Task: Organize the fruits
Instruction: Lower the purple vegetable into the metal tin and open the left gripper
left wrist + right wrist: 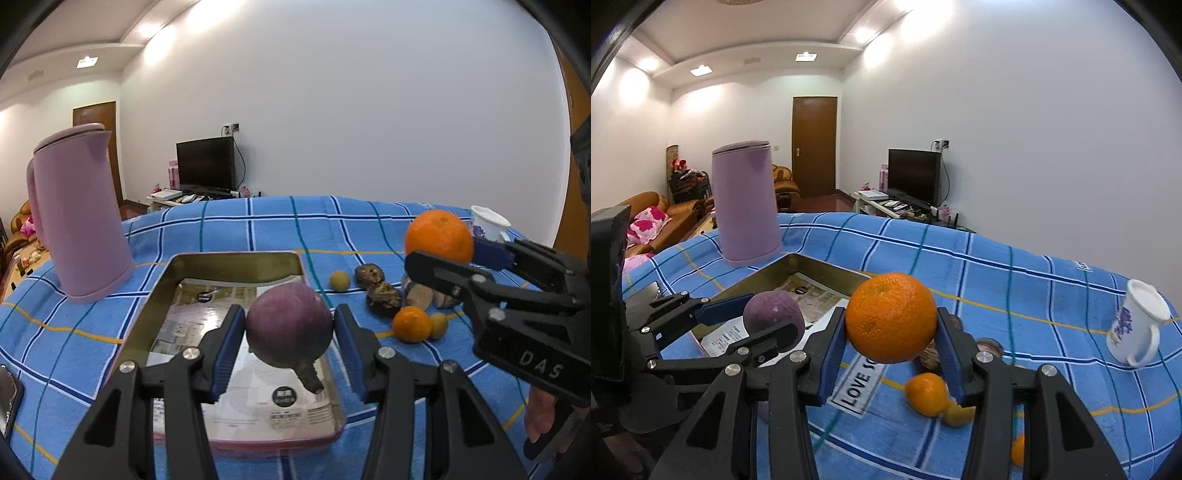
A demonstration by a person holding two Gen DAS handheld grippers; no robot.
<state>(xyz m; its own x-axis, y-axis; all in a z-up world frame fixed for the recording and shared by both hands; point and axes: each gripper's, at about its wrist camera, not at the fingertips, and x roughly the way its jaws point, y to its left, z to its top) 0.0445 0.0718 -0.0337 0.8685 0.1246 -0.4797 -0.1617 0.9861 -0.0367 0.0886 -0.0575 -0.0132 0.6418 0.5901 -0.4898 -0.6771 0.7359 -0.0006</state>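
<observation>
two grippers loaded: left gripper point(290, 341) jaws clamp purple fruit point(289, 325), right gripper point(891, 341) (marked "das") jaws clamp orange point(891, 317).

Glossy metal tray point(236, 260) lined with printed paper; woven checked cloth point(258, 229); matt plastic jug point(79, 218); dimpled orange point(891, 316) skin.

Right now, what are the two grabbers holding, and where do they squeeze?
The left gripper squeezes the purple fruit by its round sides; the right gripper squeezes the big orange by its sides.
</observation>
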